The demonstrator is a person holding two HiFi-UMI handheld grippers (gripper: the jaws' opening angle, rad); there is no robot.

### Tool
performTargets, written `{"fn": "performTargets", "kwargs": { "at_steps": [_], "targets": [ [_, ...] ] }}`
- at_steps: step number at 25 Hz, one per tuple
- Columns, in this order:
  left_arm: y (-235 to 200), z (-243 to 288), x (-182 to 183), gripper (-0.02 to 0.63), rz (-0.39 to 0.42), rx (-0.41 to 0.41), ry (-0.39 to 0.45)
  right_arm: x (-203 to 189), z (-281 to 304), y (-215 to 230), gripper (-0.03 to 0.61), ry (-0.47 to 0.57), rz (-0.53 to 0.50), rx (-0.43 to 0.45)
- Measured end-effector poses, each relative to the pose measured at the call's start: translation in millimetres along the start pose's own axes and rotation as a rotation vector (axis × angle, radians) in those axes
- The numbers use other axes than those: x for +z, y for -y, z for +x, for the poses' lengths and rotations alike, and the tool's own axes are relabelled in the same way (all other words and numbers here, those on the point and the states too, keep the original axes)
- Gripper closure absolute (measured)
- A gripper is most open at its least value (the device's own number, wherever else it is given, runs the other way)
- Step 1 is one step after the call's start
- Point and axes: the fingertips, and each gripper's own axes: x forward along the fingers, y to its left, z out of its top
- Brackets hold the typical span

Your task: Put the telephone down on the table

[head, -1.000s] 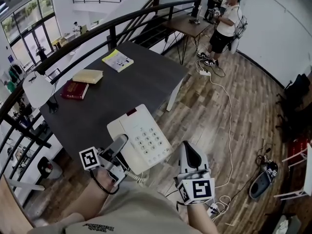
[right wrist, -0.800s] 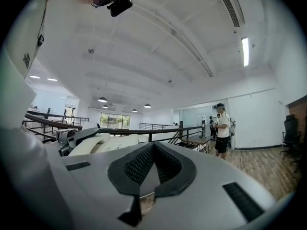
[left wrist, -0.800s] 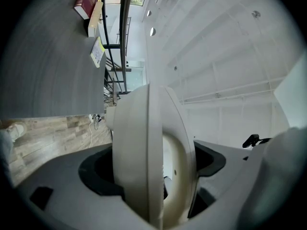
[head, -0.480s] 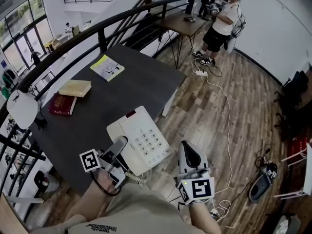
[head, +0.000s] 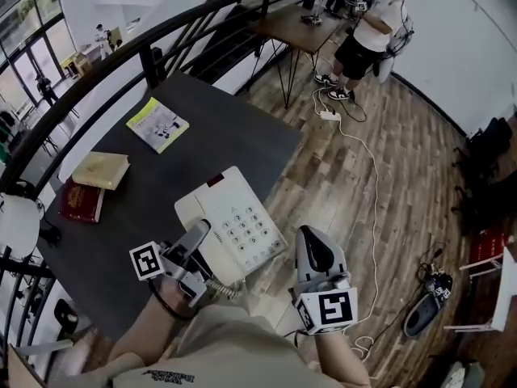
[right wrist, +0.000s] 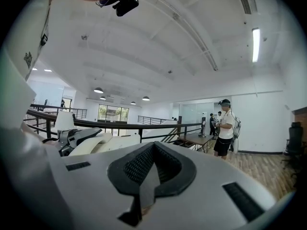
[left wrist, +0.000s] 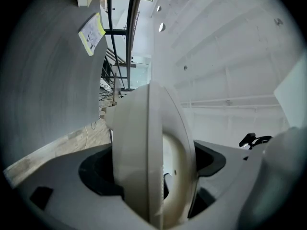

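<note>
A cream push-button telephone (head: 231, 223) hangs at the near right corner of the dark grey table (head: 218, 140), partly out past its edge over the wooden floor. My left gripper (head: 196, 241) is shut on the phone's near left side, over the handset; a coiled cord (head: 224, 290) trails below it. I cannot tell whether the phone touches the tabletop. In the left gripper view the telephone (left wrist: 152, 152) fills the space between the jaws. My right gripper (head: 313, 252) is shut and empty, over the floor just right of the phone. The right gripper (right wrist: 146, 183) shows pads pressed together.
On the table lie a yellow booklet (head: 157, 124), a tan book (head: 100, 170) and a red book (head: 79, 200). A black railing (head: 145, 43) runs behind the table. A person (head: 373, 29) stands by a second table (head: 295, 24). A white cable (head: 365, 184) crosses the floor.
The table has drawn closer beneath the phone, so more of the phone now lies over the tabletop. Both grippers keep their hold and spacing.
</note>
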Motion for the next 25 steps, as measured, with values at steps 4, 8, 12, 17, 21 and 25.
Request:
{"fn": "performTargets", "kwargs": {
  "at_steps": [4, 8, 12, 17, 21, 25],
  "targets": [
    [-16.0, 42.4, 36.2, 0.179, -0.008, -0.011, -0.018, 4.6, 56.4, 26.5, 0.577, -0.023, -0.002, -0.007],
    [-32.7, 77.7, 67.4, 0.179, -0.045, -0.032, -0.028, 5.3, 105.6, 43.4, 0.577, -0.042, -0.014, 0.010],
    [-41.5, 103.7, 85.2, 0.179, -0.038, -0.021, -0.030, 13.1, 131.5, 57.0, 0.577, -0.037, -0.016, 0.014],
    [-48.3, 132.8, 94.3, 0.179, -0.028, 0.010, -0.003, 18.2, 151.4, 86.6, 0.577, -0.022, 0.010, 0.023],
    [-52.2, 144.4, 92.4, 0.179, -0.021, 0.032, 0.035, 12.4, 160.1, 101.2, 0.577, -0.019, 0.017, 0.052],
    [-54.3, 147.6, 92.2, 0.179, -0.015, 0.048, 0.062, 9.2, 165.5, 106.2, 0.577, -0.020, 0.022, 0.083]
  ]
}}
